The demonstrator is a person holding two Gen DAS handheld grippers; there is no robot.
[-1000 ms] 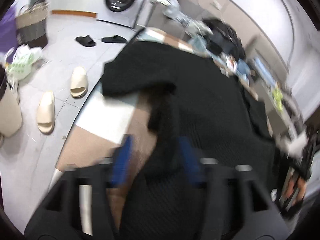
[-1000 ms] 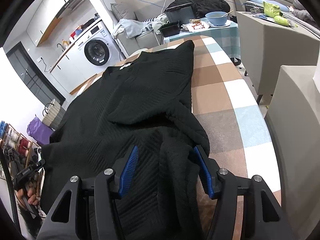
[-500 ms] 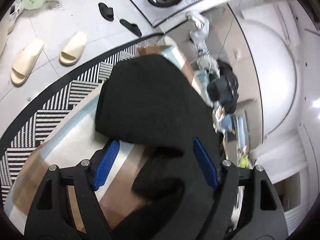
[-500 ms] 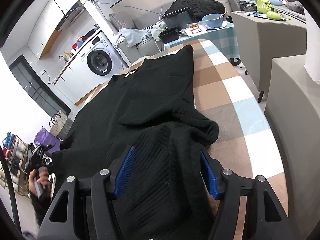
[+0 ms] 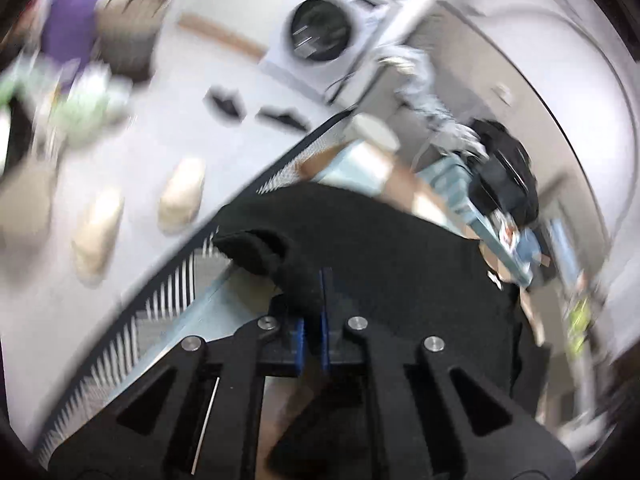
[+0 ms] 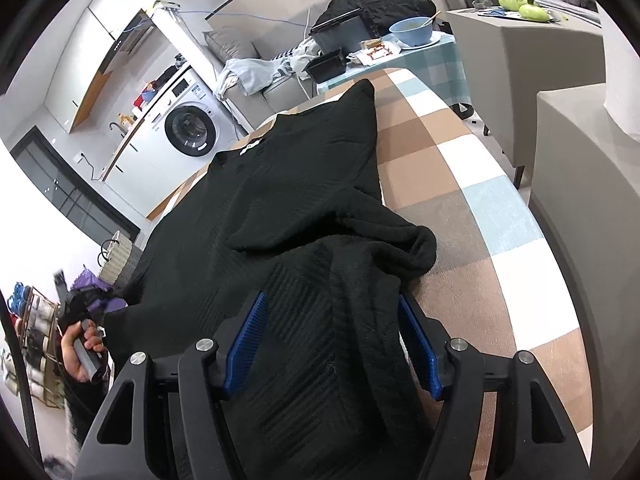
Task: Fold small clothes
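A black ribbed knit sweater (image 6: pixel 280 200) lies spread over the checked table (image 6: pixel 460 184). My right gripper (image 6: pixel 332 344) is open, its blue pads astride a bunched fold of the sweater near its lower end. In the blurred left wrist view, my left gripper (image 5: pixel 314 300) is shut on a black fold of the sweater (image 5: pixel 384 256) near the table's left edge. The left gripper also shows in the right wrist view (image 6: pixel 80 316), held in a hand at the sweater's far left side.
A striped rug edge (image 5: pixel 168 292) and beige slippers (image 5: pixel 180 196) lie on the floor left of the table. A washing machine (image 6: pixel 188 128) stands at the back. A side table with a blue bowl (image 6: pixel 412 30) and black trays stands beyond the far end.
My left gripper has shut on a fold of the sweater and swung fast, blurring its view. My right gripper stays open over the bunched fabric and has crept slightly forward.
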